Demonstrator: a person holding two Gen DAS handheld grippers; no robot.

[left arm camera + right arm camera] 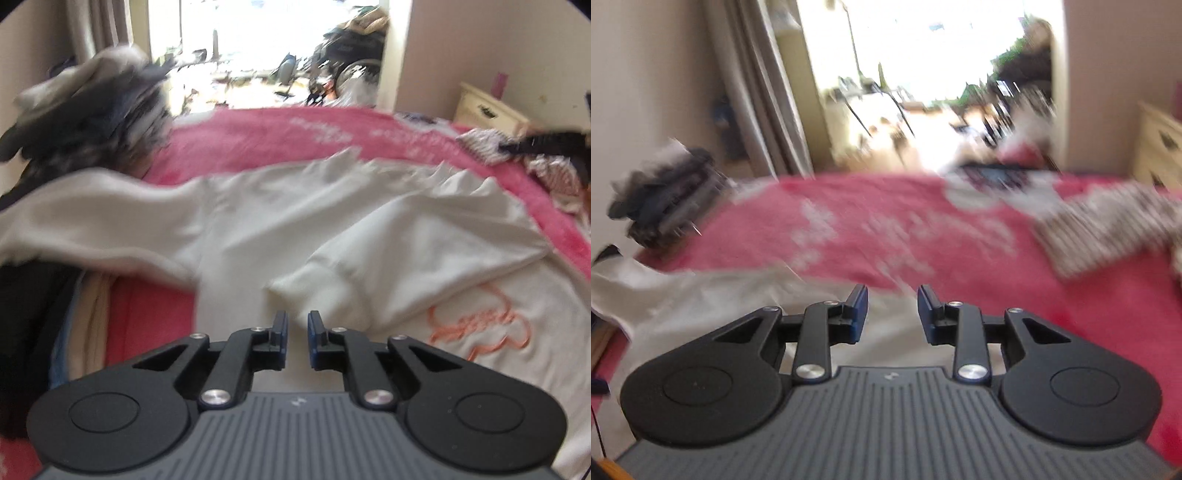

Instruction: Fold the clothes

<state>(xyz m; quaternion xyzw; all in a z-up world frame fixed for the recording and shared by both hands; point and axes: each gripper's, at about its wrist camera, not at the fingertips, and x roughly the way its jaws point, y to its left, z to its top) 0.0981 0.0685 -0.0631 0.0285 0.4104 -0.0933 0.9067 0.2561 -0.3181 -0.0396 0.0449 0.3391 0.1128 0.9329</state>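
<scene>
Both grippers point forward and downward over the bed. The left gripper (297,325) hangs with its jaws slightly parted and nothing between them; the white sweatshirt (295,221) spreads across the frame's middle, its folded sleeve cuff (314,291) just beyond the tips. The right gripper (892,301) is released and empty, the sweatshirt at lower left beneath it. A pink blanket (258,136) covers the bed; a clothes pile (92,107) sits upper left, a striped garment (1108,229) at right.
</scene>
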